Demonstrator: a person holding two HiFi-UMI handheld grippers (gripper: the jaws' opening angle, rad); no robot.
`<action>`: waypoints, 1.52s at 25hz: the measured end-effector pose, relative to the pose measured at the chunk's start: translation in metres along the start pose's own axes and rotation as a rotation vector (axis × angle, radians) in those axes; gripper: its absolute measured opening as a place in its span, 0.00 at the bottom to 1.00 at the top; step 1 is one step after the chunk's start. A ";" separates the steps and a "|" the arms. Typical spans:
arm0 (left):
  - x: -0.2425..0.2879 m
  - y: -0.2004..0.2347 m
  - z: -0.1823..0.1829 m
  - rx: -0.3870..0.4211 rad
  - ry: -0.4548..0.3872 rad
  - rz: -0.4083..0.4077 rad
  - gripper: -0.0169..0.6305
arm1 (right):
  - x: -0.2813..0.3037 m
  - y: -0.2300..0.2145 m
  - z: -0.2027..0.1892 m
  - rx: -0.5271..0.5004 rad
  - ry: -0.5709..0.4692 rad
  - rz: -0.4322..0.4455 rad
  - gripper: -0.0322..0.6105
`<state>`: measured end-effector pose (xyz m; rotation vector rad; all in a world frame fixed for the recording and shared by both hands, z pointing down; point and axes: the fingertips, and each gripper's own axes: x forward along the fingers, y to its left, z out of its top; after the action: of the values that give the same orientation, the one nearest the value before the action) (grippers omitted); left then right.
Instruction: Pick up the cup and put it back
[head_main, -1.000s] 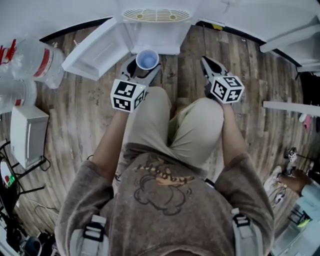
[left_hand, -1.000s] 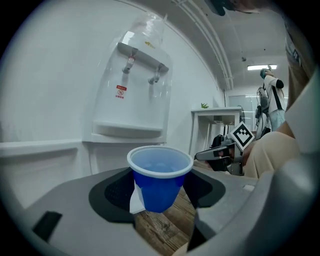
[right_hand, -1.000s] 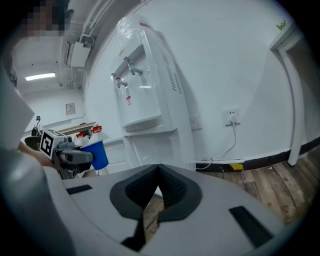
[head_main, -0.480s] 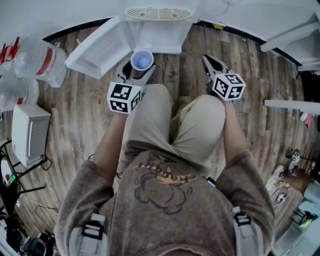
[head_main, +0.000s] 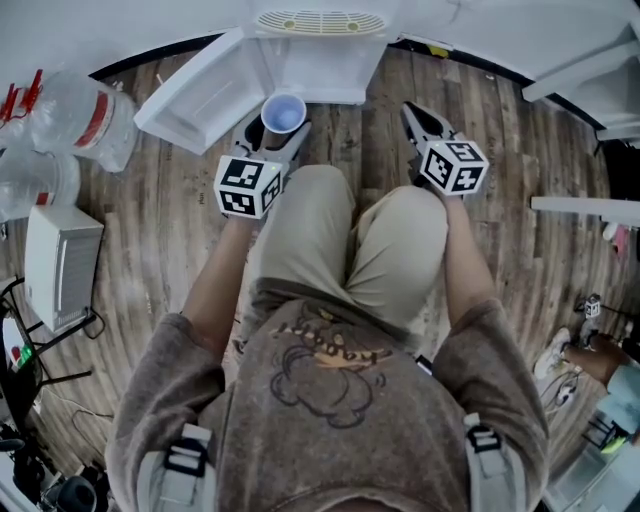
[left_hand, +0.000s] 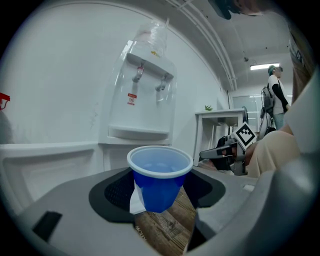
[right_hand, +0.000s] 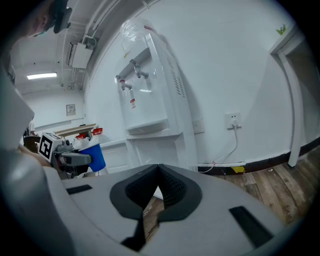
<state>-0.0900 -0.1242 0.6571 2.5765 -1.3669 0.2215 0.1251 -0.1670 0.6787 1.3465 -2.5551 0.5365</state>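
A blue plastic cup (left_hand: 160, 177) stands upright between the black pads of my left gripper (left_hand: 161, 192), which is shut on its sides; a white scrap sticks to its lower left. In the head view the cup (head_main: 283, 113) is held above the wooden floor, just in front of the white water dispenser (head_main: 315, 45). My right gripper (head_main: 420, 122) hovers to the right over the person's knee, shut with nothing in it. Its pads meet in the right gripper view (right_hand: 159, 184), where the cup (right_hand: 95, 156) shows far left.
The dispenser's lower cabinet door (head_main: 195, 95) hangs open to the left. Large water bottles (head_main: 70, 120) and a white box (head_main: 60, 265) lie on the floor at left. A white table (left_hand: 220, 120) and a person (left_hand: 275, 95) are behind. A wall socket (right_hand: 232, 120) with cable sits right of the dispenser.
My left gripper has carried the cup slightly forward and left, closer to the dispenser. The right gripper has hardly moved.
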 end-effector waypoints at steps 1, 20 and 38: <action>0.002 0.003 -0.001 0.001 -0.002 0.003 0.49 | 0.000 0.001 0.001 -0.005 0.000 -0.001 0.05; 0.110 0.077 -0.057 -0.010 0.003 0.075 0.49 | -0.022 0.034 0.016 0.013 -0.078 0.069 0.05; 0.234 0.143 -0.156 -0.031 0.049 0.172 0.49 | -0.058 0.025 0.012 0.107 -0.077 0.064 0.05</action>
<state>-0.0832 -0.3486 0.8789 2.4133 -1.5615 0.2869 0.1373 -0.1153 0.6427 1.3484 -2.6746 0.6540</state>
